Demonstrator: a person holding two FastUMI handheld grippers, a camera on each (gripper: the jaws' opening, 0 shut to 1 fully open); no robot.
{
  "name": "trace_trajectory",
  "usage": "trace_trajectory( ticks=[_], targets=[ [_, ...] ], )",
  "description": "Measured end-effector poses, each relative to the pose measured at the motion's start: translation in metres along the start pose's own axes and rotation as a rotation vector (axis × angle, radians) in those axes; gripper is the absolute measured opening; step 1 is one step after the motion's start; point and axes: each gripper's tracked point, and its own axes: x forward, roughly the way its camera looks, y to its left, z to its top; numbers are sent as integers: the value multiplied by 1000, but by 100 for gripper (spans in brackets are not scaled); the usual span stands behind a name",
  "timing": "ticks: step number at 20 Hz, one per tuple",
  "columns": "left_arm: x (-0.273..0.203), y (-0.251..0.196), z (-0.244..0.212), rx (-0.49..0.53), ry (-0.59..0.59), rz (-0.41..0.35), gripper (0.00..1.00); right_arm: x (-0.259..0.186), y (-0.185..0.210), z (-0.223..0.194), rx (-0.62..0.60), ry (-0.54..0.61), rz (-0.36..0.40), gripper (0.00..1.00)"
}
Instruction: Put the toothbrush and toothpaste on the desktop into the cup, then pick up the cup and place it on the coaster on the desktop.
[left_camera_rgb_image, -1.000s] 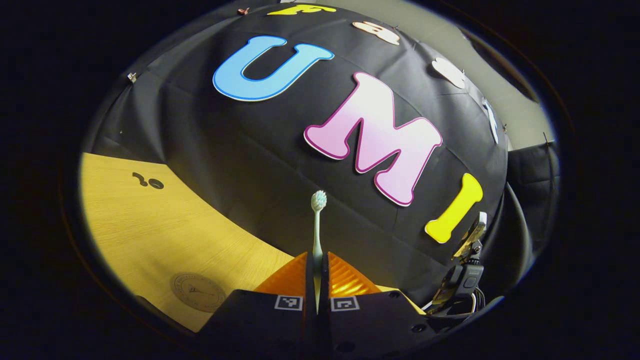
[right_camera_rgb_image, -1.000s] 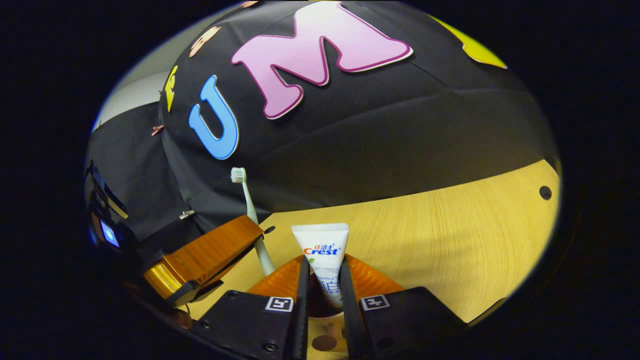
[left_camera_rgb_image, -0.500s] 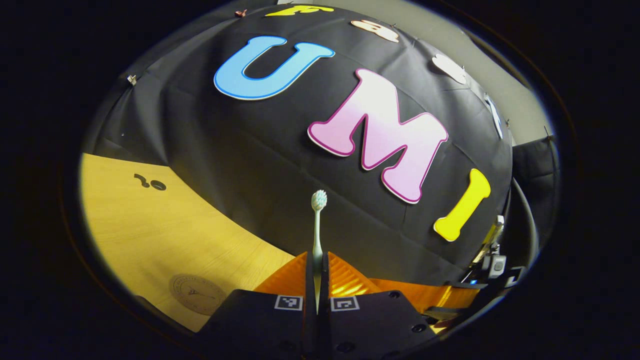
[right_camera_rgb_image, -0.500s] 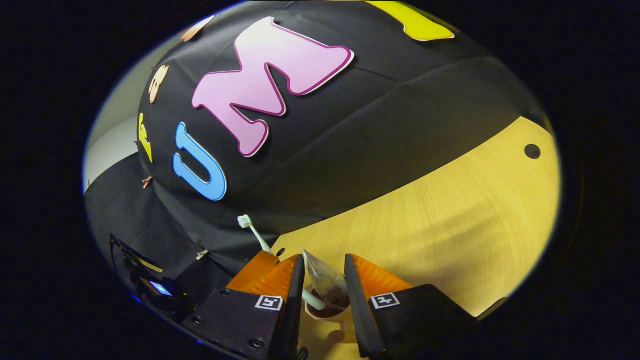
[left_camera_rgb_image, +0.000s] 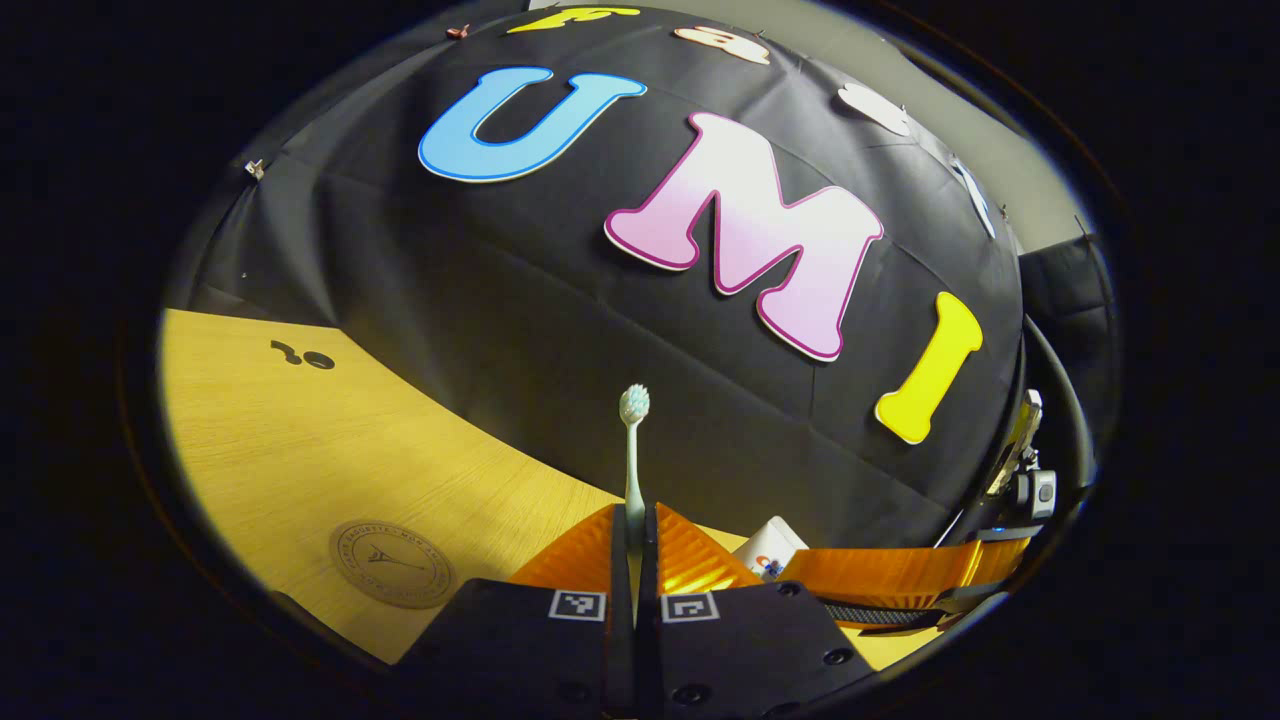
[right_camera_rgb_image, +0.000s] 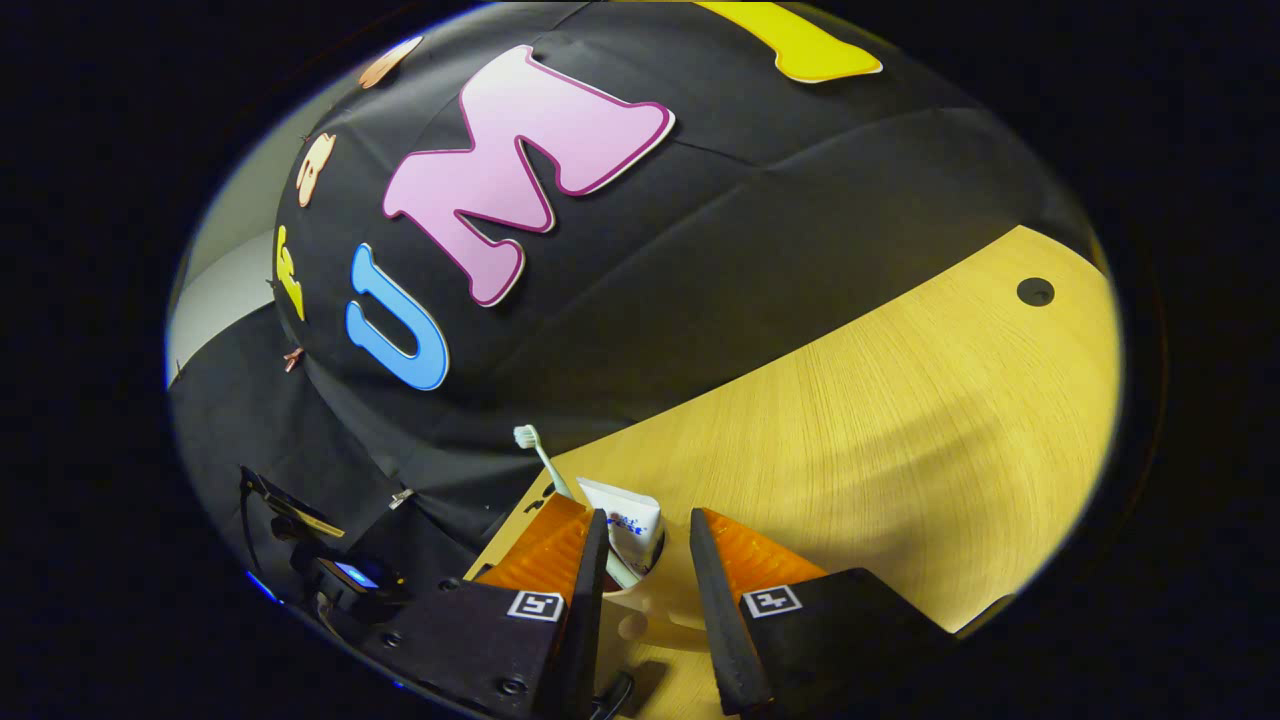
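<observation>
Both fingers of the left gripper (left_camera_rgb_image: 634, 560) are pressed on the toothbrush (left_camera_rgb_image: 633, 450), which stands upright with its bristles at twelve o'clock. At seven o'clock from it the coaster (left_camera_rgb_image: 392, 564) lies flat on the wooden surface (left_camera_rgb_image: 300, 450). In the right gripper view the right gripper (right_camera_rgb_image: 645, 560) is spread apart, touching nothing. Between its fingers sits the cup (right_camera_rgb_image: 640, 600), its rim partly hidden, with the toothpaste (right_camera_rgb_image: 630, 525) standing in it and apparently leaning toward ten o'clock.
</observation>
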Motion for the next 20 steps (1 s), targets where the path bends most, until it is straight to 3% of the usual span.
trace_trajectory(
  ticks=[5,8,12,13,14,16,17,18,19,20],
  targets=[
    [-4,0,-5,82,-18,12,7,0,3,0,-7,2,6,50],
    [-8,-1,-19,142,19,4,16,-4,2,-4,-30,12,-2,50],
    [-16,2,-25,123,48,1,28,-13,0,-8,-63,44,-25,50],
    [-20,3,-26,117,50,2,19,-17,-2,-9,-78,52,-32,50],
    [-23,5,-23,113,50,9,31,-20,-3,-9,-91,59,-39,50],
    [-34,7,-16,109,55,10,27,-30,-6,-11,-118,95,-68,50],
    [-42,8,-12,111,54,8,52,-36,-5,-16,-131,125,-72,50],
    [-50,10,-6,114,55,8,57,-41,-4,-21,-148,156,-76,50],
    [-59,12,0,117,54,9,49,-46,-3,-27,-171,187,-82,50],
    [-69,15,3,119,61,11,54,-49,-1,-30,-195,210,-86,51]
  ],
)
